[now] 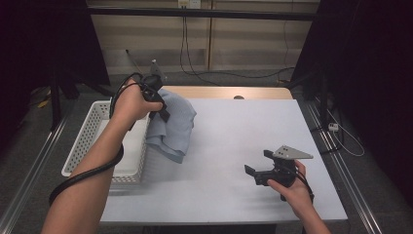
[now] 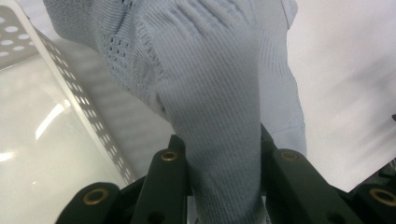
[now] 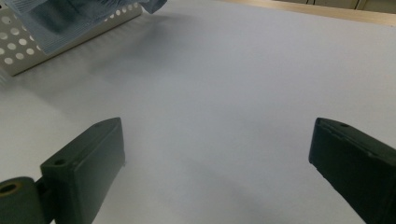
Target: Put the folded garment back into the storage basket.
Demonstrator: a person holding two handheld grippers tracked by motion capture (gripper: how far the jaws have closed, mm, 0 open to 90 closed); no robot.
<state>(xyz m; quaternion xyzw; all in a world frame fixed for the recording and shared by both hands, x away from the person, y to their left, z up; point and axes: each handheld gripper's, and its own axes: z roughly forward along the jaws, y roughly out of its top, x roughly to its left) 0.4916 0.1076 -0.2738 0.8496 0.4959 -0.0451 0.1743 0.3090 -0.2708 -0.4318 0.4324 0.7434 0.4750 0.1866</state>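
Left forearm point(image 1: 92, 165) comes up from the near edge, wrist bent, left gripper point(image 1: 158, 105) raised over the right rim of the white perforated basket point(image 1: 85, 134), jaws clamped on a bunched fold of the light blue knit cloth point(image 2: 210, 93); cloth hangs clear of the table point(image 1: 234, 141), draped beside the basket's right wall. Right hand point(image 1: 292, 187) sits low at the near right of the table, well apart from the cloth, right gripper point(image 1: 257, 163) pointing left toward the basket, jaws spread wide, nothing between them.
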